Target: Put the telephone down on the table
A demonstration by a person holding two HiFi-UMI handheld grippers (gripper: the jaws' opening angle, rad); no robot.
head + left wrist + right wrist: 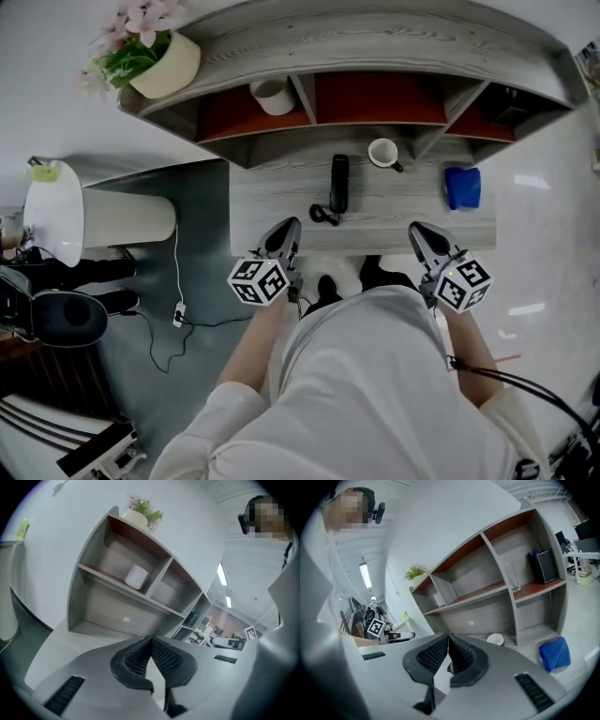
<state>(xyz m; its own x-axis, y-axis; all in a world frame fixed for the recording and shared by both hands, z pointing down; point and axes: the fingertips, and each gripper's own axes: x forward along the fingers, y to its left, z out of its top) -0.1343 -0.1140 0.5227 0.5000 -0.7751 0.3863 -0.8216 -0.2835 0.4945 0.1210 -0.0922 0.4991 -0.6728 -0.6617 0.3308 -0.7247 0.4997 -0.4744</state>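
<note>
The left hand-held gripper (pixel 284 228) and the right hand-held gripper (pixel 419 232) are held at the near edge of the counter (pixel 394 220), pointed forward, jaws closed and empty. The telephone (pixel 338 184) is seen lying flat ahead.

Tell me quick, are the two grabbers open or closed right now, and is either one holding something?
Left gripper: closed, holding nothing.
Right gripper: closed, holding nothing.

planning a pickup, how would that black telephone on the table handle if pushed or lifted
The telephone looks like a rigid bar lying flat, so it would probably slide rather than roll or tip. Its cord curls loose at the near end and would likely trail floppily or snag when lifted.
</note>
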